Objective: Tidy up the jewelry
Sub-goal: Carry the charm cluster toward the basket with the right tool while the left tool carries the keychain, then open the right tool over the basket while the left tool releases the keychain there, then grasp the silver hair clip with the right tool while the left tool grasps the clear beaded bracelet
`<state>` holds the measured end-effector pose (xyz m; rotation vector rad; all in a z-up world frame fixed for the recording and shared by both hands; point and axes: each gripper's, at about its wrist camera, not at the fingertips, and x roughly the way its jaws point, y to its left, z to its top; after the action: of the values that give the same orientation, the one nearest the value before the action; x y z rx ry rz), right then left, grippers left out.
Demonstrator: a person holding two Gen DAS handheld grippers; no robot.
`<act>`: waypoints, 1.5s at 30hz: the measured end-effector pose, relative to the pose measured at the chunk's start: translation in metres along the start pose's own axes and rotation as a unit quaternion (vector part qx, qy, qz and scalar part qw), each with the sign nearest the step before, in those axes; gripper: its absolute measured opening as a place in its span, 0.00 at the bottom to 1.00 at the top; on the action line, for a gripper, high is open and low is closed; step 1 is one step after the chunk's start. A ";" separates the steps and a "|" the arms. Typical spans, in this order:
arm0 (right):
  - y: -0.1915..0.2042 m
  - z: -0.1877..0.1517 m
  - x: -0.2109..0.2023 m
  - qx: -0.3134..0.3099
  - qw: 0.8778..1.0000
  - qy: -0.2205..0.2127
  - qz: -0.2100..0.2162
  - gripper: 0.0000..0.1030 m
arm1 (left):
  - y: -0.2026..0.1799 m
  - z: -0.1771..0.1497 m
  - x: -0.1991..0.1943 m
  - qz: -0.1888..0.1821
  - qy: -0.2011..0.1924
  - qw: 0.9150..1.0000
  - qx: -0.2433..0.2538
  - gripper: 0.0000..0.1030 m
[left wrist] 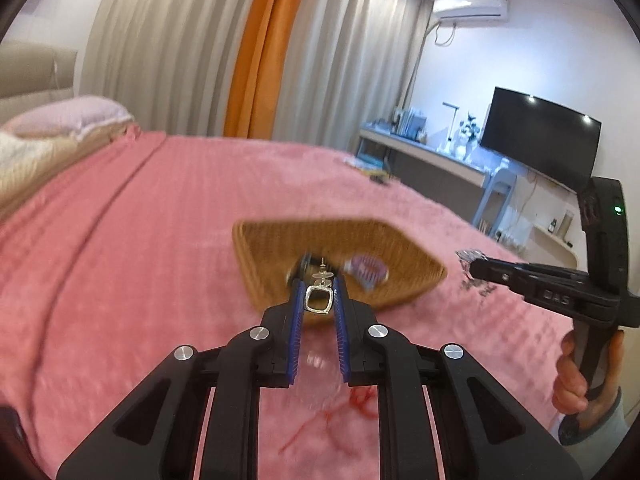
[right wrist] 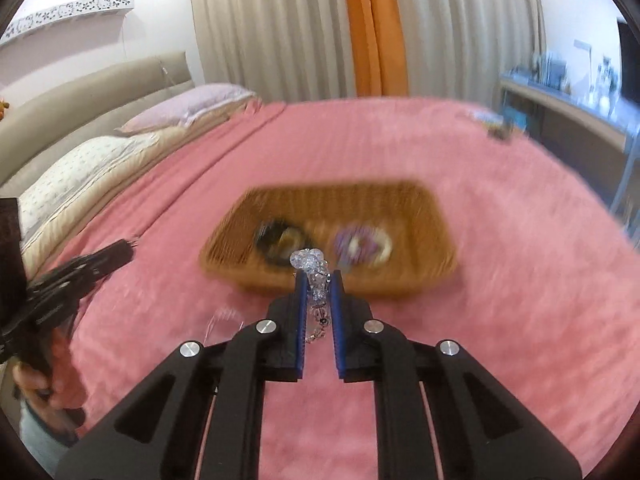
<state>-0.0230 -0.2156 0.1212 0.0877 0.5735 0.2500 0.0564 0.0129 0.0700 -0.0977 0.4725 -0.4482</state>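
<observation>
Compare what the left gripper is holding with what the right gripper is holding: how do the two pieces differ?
The left gripper pinches a silver earring with a square open frame and a post; the right gripper pinches a clear crystal bead strand that dangles down between its fingers. The earring looks rigid, the strand loose. Both are held above the pink bedspread, short of the wicker basket.

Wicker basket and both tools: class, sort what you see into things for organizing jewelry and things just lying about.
Job:
left tool gripping silver earring
right tool gripping crystal piece
wicker basket

Lying about:
pillows
television
air conditioner
</observation>
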 end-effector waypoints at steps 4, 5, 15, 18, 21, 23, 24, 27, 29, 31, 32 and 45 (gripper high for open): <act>-0.006 0.037 0.013 -0.007 1.000 -0.020 -0.004 0.09 | -0.009 0.029 0.017 -0.006 -0.011 1.000 -0.005 0.13; -0.008 0.046 0.021 -0.010 1.000 -0.027 -0.005 0.09 | -0.009 0.035 0.027 -0.010 -0.008 1.000 -0.012 0.13; -0.034 0.059 0.128 0.032 0.999 0.022 0.013 0.09 | -0.002 0.027 0.134 -0.019 0.041 0.998 -0.040 0.13; -0.036 0.052 0.150 0.028 0.999 0.038 0.010 0.09 | -0.002 0.018 0.152 -0.013 0.057 0.998 -0.028 0.13; -0.037 0.043 0.169 0.026 0.998 0.061 0.006 0.09 | -0.001 0.011 0.160 -0.015 0.068 0.997 -0.023 0.13; -0.037 0.040 0.176 0.028 0.997 0.072 0.009 0.09 | -0.001 0.009 0.164 -0.015 0.076 0.997 -0.020 0.13; -0.037 0.038 0.178 0.030 0.997 0.075 0.011 0.11 | -0.001 0.009 0.164 -0.014 0.077 0.997 -0.022 0.13; -0.040 0.038 0.176 0.043 0.995 0.083 0.031 0.34 | 0.004 0.010 0.156 -0.021 0.069 0.997 -0.040 0.39; -0.043 0.038 0.170 0.056 0.995 0.075 0.029 0.53 | 0.006 0.011 0.146 -0.022 0.054 0.997 -0.042 0.42; -0.045 0.039 0.162 0.057 0.996 0.068 0.028 0.53 | 0.004 0.013 0.137 -0.022 0.046 0.998 -0.045 0.42; -0.044 0.039 0.155 0.057 0.996 0.063 0.027 0.53 | 0.004 0.015 0.131 -0.023 0.041 0.998 -0.046 0.42; -0.002 -0.005 0.054 0.026 0.998 0.036 0.038 0.53 | -0.002 -0.001 0.025 -0.006 0.006 0.999 -0.048 0.43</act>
<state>0.0188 -0.2031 0.0887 0.1510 0.6484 0.3127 0.0752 0.0000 0.0589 -0.1908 0.5064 -0.4372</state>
